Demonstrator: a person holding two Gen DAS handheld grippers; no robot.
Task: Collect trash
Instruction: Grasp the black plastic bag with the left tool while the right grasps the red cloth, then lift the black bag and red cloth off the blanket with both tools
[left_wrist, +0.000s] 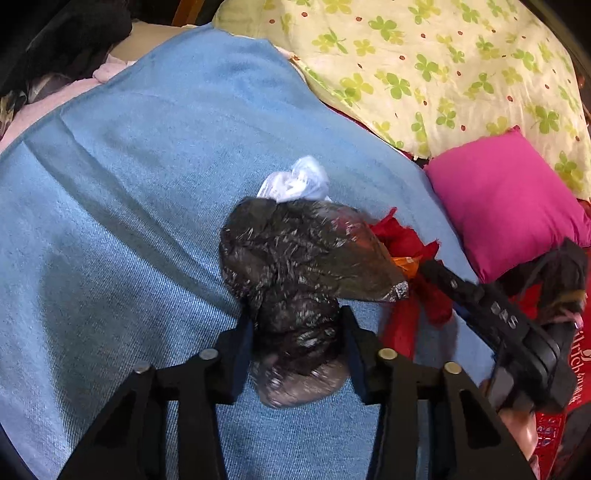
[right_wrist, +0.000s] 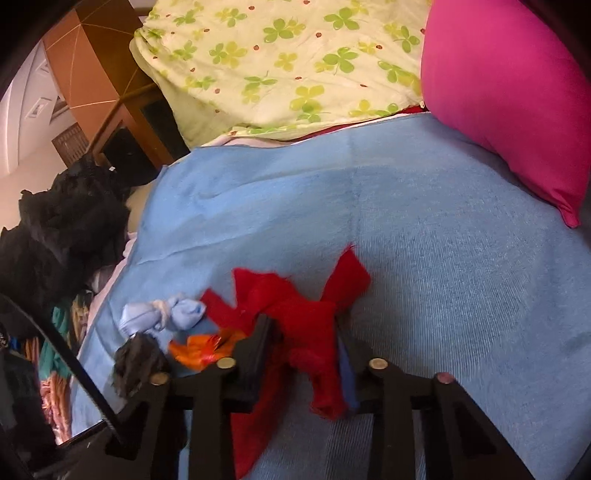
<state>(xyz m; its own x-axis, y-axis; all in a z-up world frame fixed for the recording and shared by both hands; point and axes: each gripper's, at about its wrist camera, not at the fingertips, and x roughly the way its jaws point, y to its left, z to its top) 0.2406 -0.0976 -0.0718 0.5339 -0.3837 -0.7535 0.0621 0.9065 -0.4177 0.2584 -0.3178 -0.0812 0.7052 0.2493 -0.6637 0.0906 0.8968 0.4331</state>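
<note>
Left gripper (left_wrist: 295, 325) is clamped on the gathered neck of a dark plastic trash bag (left_wrist: 295, 254), which lies on the blue blanket (left_wrist: 129, 221) with a white knotted bag (left_wrist: 295, 182) touching its far side. Right gripper (right_wrist: 306, 332) pinches a bunch of red cloth scraps (right_wrist: 306, 306), beside an orange wrapper (right_wrist: 201, 349) and near a pink pillow (right_wrist: 509, 92).

Bag (left_wrist: 291, 258) and scraps (right_wrist: 295, 306) lie on blanket (left_wrist: 129, 184).

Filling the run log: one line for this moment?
left gripper: shut on dark plastic bag | right gripper: shut on red cloth scraps | surface: blue blanket
</note>
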